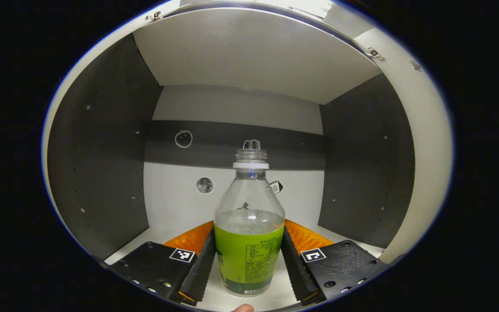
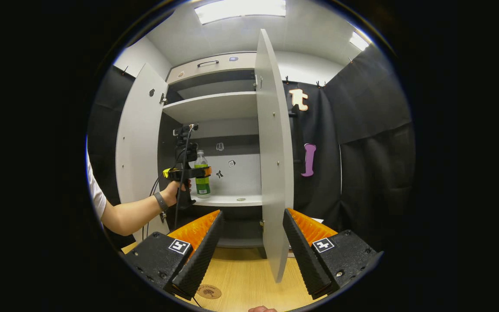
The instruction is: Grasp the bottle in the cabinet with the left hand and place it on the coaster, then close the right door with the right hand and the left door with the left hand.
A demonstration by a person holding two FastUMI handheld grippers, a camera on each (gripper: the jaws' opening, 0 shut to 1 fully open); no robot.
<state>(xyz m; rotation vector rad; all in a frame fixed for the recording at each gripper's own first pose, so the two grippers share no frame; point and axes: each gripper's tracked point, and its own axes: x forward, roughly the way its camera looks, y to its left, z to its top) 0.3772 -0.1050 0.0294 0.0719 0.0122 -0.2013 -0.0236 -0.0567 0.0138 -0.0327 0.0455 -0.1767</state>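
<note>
A clear bottle (image 1: 249, 225) with a green label and no cap stands on the white cabinet shelf (image 1: 176, 208). My left gripper (image 1: 248, 264) is inside the cabinet, and its black pads press the label from both sides. In the right gripper view a hand holds that left gripper (image 2: 186, 172) around the bottle (image 2: 202, 177) on the shelf (image 2: 232, 200). My right gripper (image 2: 251, 255) is open over the wooden table, with nothing between its fingers. The round coaster (image 2: 208, 291) lies on the table near its left finger. Both the left door (image 2: 139, 151) and the right door (image 2: 273, 151) stand open.
The right door's edge points toward my right gripper, just beyond its fingers. Dark side walls (image 1: 98, 151) and a shelf above (image 1: 249, 52) close in the bottle's compartment. A person's forearm (image 2: 132, 214) reaches in from the left. Black cloth hangs to the cabinet's right.
</note>
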